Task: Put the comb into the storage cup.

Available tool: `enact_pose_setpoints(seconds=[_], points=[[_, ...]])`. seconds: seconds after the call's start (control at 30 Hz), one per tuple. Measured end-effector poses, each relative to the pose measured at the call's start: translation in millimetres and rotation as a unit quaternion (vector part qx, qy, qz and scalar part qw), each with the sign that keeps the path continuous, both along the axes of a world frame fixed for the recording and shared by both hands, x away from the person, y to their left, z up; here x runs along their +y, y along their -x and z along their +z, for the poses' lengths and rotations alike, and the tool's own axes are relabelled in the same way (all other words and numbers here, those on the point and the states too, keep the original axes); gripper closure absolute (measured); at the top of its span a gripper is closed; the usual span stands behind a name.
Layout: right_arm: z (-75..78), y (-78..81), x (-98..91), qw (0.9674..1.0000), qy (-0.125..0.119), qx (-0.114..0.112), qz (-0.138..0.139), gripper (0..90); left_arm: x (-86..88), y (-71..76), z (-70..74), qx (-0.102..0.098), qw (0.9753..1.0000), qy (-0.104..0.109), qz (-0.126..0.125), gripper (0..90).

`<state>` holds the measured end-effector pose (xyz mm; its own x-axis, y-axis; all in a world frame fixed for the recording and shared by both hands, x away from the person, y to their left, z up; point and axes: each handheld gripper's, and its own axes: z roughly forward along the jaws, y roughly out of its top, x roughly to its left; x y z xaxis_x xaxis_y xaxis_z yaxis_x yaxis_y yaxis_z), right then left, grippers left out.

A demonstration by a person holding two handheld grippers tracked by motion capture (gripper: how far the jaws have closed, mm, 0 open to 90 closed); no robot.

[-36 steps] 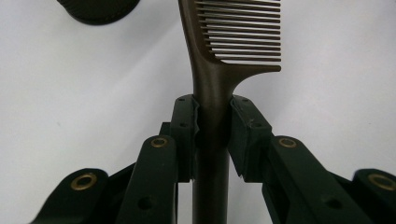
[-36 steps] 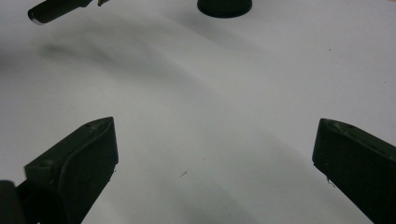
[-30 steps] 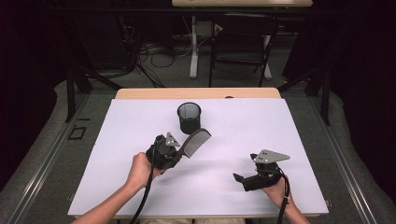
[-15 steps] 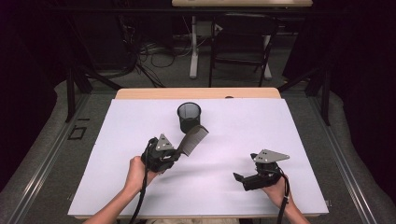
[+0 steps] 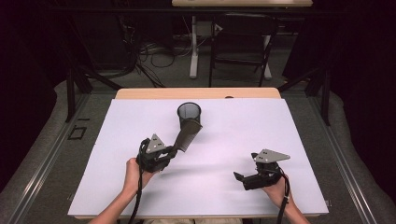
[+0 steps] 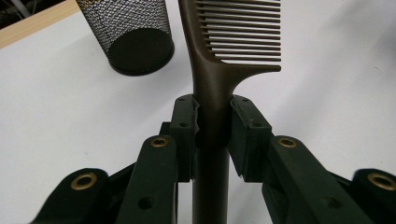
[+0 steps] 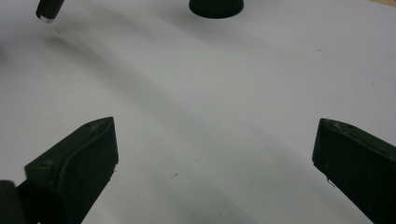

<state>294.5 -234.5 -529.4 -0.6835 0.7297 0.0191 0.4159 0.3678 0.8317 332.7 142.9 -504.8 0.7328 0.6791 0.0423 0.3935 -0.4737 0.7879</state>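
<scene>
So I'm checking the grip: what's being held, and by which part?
The left gripper is shut on the comb by its handle, just below the teeth. The right gripper holds nothing.

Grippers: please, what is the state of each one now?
Left gripper: closed on the brown comb handle.
Right gripper: open, holding nothing.

Comb [image 6: 219, 70] tip and mesh cup [image 6: 130, 32] rim — both cropped
</scene>
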Motion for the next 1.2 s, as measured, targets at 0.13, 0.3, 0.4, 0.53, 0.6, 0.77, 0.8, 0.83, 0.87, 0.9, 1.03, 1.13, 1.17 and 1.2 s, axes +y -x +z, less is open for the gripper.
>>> enact_pose_setpoints(seconds=[0.13, 0.3, 0.4, 0.53, 0.6, 0.77, 0.8, 0.83, 0.87, 0.9, 1.03, 1.13, 1.17, 1.2], points=[[-0.8, -0.5, 0.3, 1.0000, 0.000, 0.002, -0.002, 0.0, 2.6, -1.4, -1.3, -0.010, 0.9999, 0.010, 0.004, 72.6], [-1.1, -0.5, 0.6, 1.0000, 0.002, 0.002, 0.001, 0.0, 7.1, -3.7, -2.5, -0.021, 0.9992, 0.028, 0.018, 72.6], [-1.2, -0.7, 0.5, 1.0000, 0.001, 0.002, 0.001, 0.0, 10.5, -4.6, -3.5, -0.027, 0.9987, 0.034, 0.028, 72.6], [-1.0, -0.9, 0.9, 1.0000, 0.002, 0.003, 0.002, 0.0, 15.2, -7.2, -4.9, -0.030, 0.9979, 0.042, 0.039, 72.6], [-1.5, -1.4, 1.0, 1.0000, 0.001, 0.003, 0.003, 0.0, 17.2, -8.8, -5.3, -0.032, 0.9976, 0.044, 0.043, 72.6], [-1.8, -2.0, 0.3, 1.0000, 0.002, 0.004, 0.003, 0.0, 21.0, -12.8, -7.4, -0.037, 0.9964, 0.055, 0.053, 72.6], [-1.9, -2.0, 0.3, 1.0000, 0.001, 0.004, 0.003, 0.0, 21.4, -13.2, -7.6, -0.037, 0.9963, 0.056, 0.054, 72.6], [-1.9, -2.0, 0.3, 1.0000, 0.001, 0.004, 0.003, 0.0, 21.9, -14.0, -8.1, -0.038, 0.9961, 0.057, 0.055, 72.6], [-1.7, -1.9, 0.4, 1.0000, 0.002, 0.003, 0.004, 0.0, 22.4, -14.3, -8.3, -0.040, 0.9960, 0.056, 0.057, 72.6], [-1.6, -1.8, 0.4, 1.0000, 0.001, 0.003, 0.004, 0.0, 22.8, -15.0, -8.8, -0.040, 0.9957, 0.059, 0.058, 72.6], [-0.2, -0.7, 1.3, 1.0000, -0.001, -0.005, 0.005, 0.0, 24.5, -17.1, -9.8, -0.048, 0.9947, 0.065, 0.064, 72.6], [-0.6, -0.5, 1.4, 1.0000, -0.002, -0.002, 0.007, 0.0, 25.9, -18.4, -10.1, -0.053, 0.9938, 0.069, 0.070, 72.6], [-0.8, -0.7, 1.3, 1.0000, -0.002, -0.001, 0.006, 0.0, 26.9, -19.1, -10.2, -0.054, 0.9934, 0.071, 0.072, 72.6], [-1.1, -1.4, 1.2, 1.0000, -0.002, -0.001, 0.006, 0.0, 27.4, -19.5, -10.2, -0.054, 0.9933, 0.072, 0.072, 72.6]])
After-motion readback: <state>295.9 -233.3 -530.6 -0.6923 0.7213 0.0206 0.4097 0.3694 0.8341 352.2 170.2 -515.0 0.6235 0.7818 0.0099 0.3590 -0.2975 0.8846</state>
